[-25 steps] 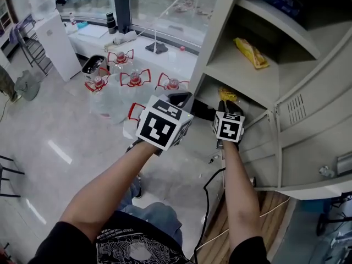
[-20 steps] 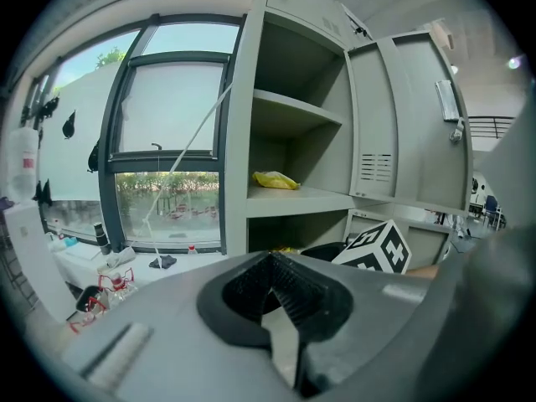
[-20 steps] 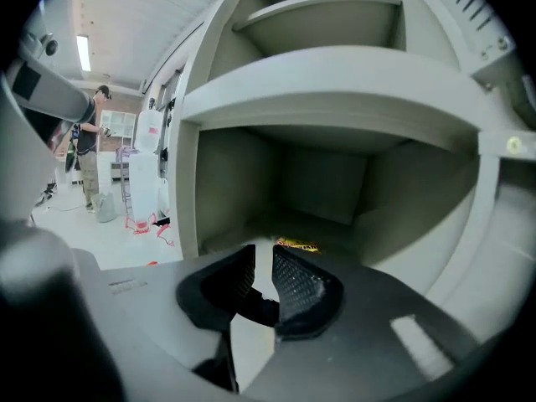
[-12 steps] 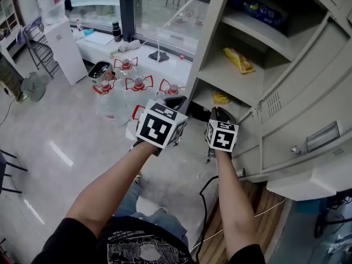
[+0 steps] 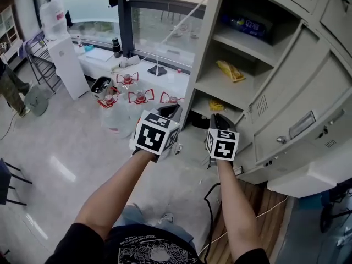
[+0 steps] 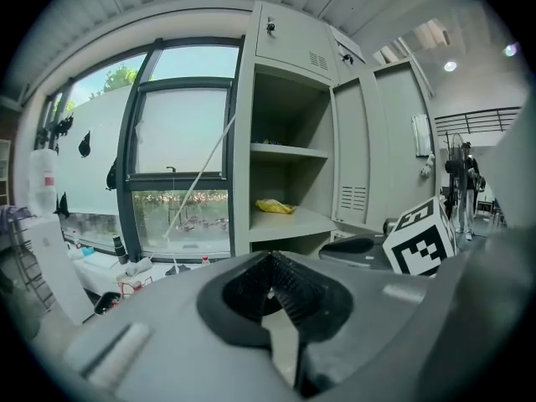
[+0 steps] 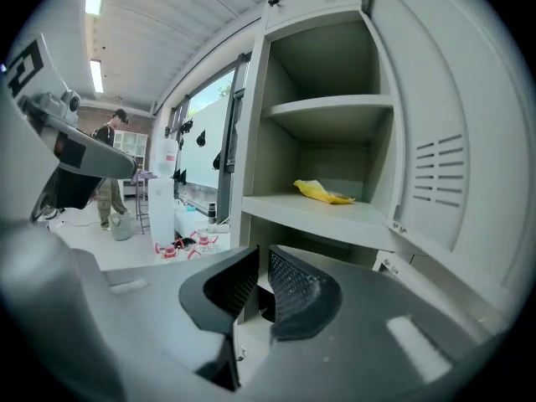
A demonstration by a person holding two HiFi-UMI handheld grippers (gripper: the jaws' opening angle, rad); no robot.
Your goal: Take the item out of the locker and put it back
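Both tongs are empty: the left tongs point(image 5: 172, 113) are closed pad to pad, and the right tongs point(image 5: 219, 118) stand only a thin gap apart. They hang just before the open locker point(image 5: 220, 84). The yellow packet point(image 5: 216, 105) lies in the low compartment, and a second packet point(image 5: 231, 70) lies one shelf above. To reach well, I think, open the right tongs wide first, enter level under the shelf edge, and pinch the packet at its middle.

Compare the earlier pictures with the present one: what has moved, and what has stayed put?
The right tool has drawn back from the lower compartment of the locker, away from the yellow packet there; the left tool has pulled back with it. Neither took or released anything. The yellow packet and the upper packet stay put.
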